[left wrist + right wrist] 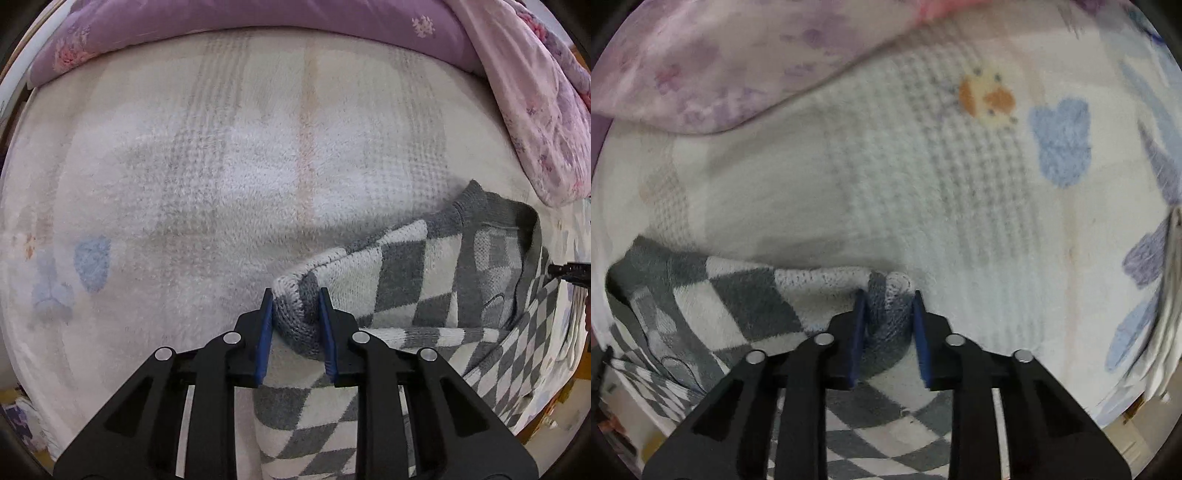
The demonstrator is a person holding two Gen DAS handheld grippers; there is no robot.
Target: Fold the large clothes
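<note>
Both grippers, left [295,328] and right [888,328], pinch bunched corners of the checked sweater [399,280] lying on the blanket [221,166], so one edge seems lifted for a fold, with most folding apparently left.

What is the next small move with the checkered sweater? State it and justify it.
Probably lift both corners together and carry them across toward the far side. The left gripper pinches a bunched edge of the checkered sweater and the right gripper pinches another, while the rest lies slack on the white blanket. Raising evenly should keep the fold line straight.
</note>
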